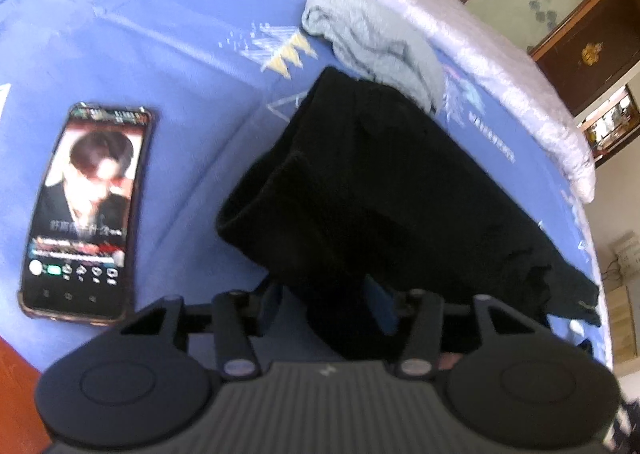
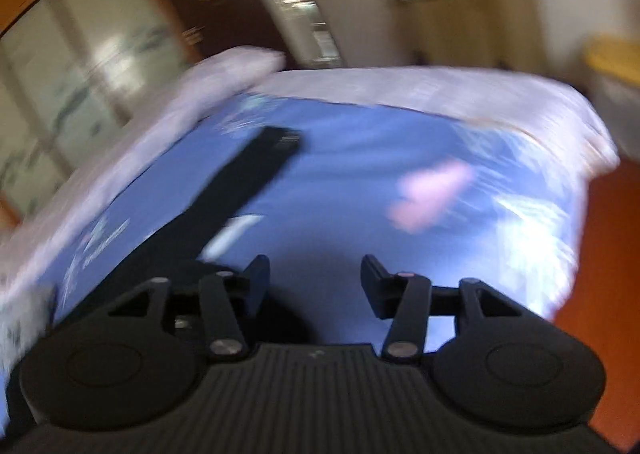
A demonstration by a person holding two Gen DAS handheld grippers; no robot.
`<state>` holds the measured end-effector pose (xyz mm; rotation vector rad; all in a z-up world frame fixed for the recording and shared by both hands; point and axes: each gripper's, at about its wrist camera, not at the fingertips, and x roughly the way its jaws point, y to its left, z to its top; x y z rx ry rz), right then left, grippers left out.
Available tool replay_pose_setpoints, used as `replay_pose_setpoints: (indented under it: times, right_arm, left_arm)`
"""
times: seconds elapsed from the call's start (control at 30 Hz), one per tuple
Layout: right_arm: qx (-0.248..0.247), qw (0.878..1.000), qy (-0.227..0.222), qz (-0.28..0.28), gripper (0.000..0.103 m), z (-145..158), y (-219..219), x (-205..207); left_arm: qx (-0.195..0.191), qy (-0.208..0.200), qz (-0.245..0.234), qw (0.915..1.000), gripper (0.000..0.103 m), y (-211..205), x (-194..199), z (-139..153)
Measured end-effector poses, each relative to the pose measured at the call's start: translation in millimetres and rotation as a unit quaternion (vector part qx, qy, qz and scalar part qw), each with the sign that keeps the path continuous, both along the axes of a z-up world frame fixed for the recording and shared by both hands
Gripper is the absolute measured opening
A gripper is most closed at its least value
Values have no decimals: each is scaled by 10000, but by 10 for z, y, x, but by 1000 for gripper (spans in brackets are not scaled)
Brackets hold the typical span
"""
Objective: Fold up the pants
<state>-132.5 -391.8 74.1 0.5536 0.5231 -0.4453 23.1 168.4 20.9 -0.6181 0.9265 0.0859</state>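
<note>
in the left wrist view, the black pants [image 1: 372,189] lay in a folded bundle on the blue printed bedsheet [image 1: 160,33], their near edge draped down between the fingers of the left gripper [image 1: 326,310]. the jaws stood partly apart with dark cloth in the gap; whether the pads pressed on it could not be told, since black fabric hid the inner faces. a smartphone [image 1: 86,209] with a lit screen lay on the sheet to the left of the bundle, well apart from it, and a crumpled grey garment [image 1: 372,37] sat just behind the pants, touching their far edge. a pale quilt [image 1: 460,41] ran along the far side of the bed.

in the right wrist view, heavily blurred, the right gripper [image 2: 316,286] hung above the sheet with its jaws released and nothing between them. a long strip of the black pants [image 2: 244,181] stretched away on the left, beside the left finger. a pink patch [image 2: 432,193] on the sheet was too smeared to identify.

the fold appeared made and the step in hand looked like letting go. done well, that probably meant the left jaws parting fully before lifting straight off, so the edge would not be dragged, with the right gripper kept clear of the trailing strip.
</note>
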Motion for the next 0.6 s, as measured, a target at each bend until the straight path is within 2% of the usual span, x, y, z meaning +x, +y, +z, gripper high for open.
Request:
replay_pose_setpoints:
  times: [0.07,0.13,0.17,0.2,0.23,0.27,0.33,0.4,0.47,0.57,0.6]
  right_arm:
    - [-136,9987,94,473,65,14,131,295]
    - [-175,9957,240,873,69,-62,210,561]
    - [-227,9931,475,1051,72,-140,275,705]
    - [-291,9891,835,1179,65,-277,286,862]
    - [-417,9828,1283,1260,50,-398,315,974]
    - [-625,9776,1569,1256,5,-474,330,1038]
    - [-650,9861,1257,871,7,-384,134,951]
    - [-385,9965,726,-142,7,-182,-331,697]
    - [-82,9933,333,-1100,10,-101,-800,389]
    - [493,9791,322,-1949,62,-185,-1266,-45]
    - [512,9740,324,-2182,63,-183,-1300,-193]
  left_arm:
    - [-42,91,-47,9999,43,-39,62,-47]
    - [-36,105,-113,9999,30,-89,100,-64]
    - [-16,119,-148,9998,16,-111,116,-68]
    - [-46,145,-196,9997,6,-126,131,-80]
    - [-86,170,-207,9996,5,-127,137,-86]
    - [-94,178,-185,9996,5,-119,128,-84]
    - [-42,148,-142,9998,5,-84,90,-61]
    - [-68,133,-86,9999,5,-31,41,-42]
    - [-137,134,-36,9998,5,19,12,-54]
    - [-205,218,6,9996,5,21,-1,-105]
    - [-210,252,16,9995,7,12,-2,-122]
